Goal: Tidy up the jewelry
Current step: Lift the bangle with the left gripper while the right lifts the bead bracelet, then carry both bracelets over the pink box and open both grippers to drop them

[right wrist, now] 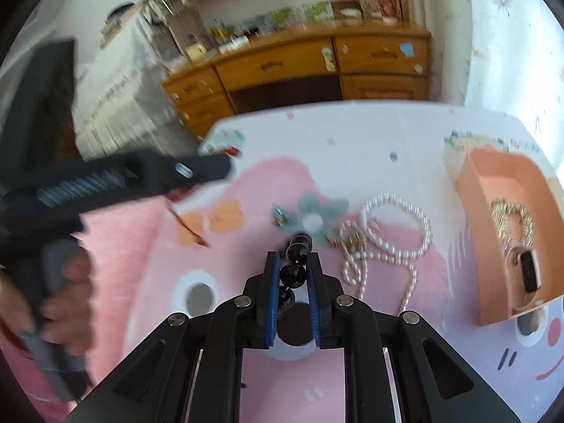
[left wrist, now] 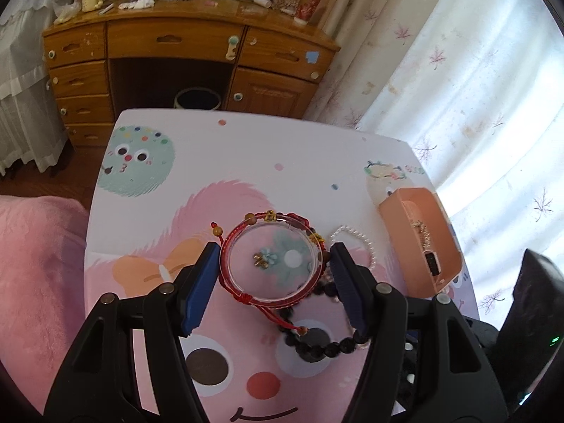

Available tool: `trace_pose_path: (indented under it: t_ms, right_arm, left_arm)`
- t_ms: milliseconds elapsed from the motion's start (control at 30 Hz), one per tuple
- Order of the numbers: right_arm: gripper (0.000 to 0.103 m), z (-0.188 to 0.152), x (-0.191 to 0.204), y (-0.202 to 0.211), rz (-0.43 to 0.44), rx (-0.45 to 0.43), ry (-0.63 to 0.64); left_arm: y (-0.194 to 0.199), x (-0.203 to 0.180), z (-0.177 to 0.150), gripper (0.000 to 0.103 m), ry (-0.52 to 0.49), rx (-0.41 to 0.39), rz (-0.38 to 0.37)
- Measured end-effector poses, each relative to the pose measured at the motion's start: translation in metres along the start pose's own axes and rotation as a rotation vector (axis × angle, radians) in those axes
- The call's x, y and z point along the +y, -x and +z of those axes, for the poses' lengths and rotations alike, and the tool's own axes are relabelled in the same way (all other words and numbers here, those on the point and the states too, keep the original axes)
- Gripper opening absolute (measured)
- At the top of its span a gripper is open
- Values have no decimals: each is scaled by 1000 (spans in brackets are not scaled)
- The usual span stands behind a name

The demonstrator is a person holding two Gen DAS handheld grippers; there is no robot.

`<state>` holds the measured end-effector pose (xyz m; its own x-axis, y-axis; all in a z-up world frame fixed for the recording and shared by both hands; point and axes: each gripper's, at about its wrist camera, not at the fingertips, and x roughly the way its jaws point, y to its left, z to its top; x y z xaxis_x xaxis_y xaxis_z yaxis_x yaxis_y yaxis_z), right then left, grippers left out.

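My left gripper [left wrist: 273, 257] is shut on a clear bangle [left wrist: 275, 259] wrapped with a red cord bracelet [left wrist: 236, 290], held above the table. My right gripper [right wrist: 293, 264] is shut on a dark bead bracelet [right wrist: 292, 275]; its beads also hang at the lower right of the left wrist view [left wrist: 328, 349]. A white pearl necklace [right wrist: 391, 239] lies on the cartoon tablecloth [right wrist: 352, 148]. A small turquoise earring [right wrist: 280, 216] lies beside a printed flower. An orange box [right wrist: 469, 190] at the right holds a gold chain [right wrist: 511, 218] and a dark watch [right wrist: 528, 269].
A wooden desk [left wrist: 176, 38] with drawers stands beyond the table. White curtains [left wrist: 476, 88] hang at the right. A pink blanket [left wrist: 35, 264] lies to the left. The left gripper's body [right wrist: 116, 176] and the hand that holds it show blurred at the left of the right wrist view.
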<state>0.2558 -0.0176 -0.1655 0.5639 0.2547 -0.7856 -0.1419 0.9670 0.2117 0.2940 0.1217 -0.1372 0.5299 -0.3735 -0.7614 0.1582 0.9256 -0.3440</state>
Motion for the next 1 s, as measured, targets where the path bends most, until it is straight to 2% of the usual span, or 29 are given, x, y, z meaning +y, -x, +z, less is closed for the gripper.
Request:
trace_pose_path:
  t_ms: [267, 500, 800, 1000]
  right_arm:
    - [14, 29, -13, 65, 59, -86, -2]
    - [14, 47, -50, 132, 108, -187, -28]
    - [14, 49, -126, 203, 108, -293, -22]
    - [14, 45, -178, 235, 102, -311, -35]
  left_arm:
    - [26, -37, 9, 61, -44, -124, -94]
    - [44, -86, 14, 61, -100, -215, -173]
    - [26, -161, 15, 61, -127, -216, -210]
    - [-3, -207, 16, 61, -131, -193, -222]
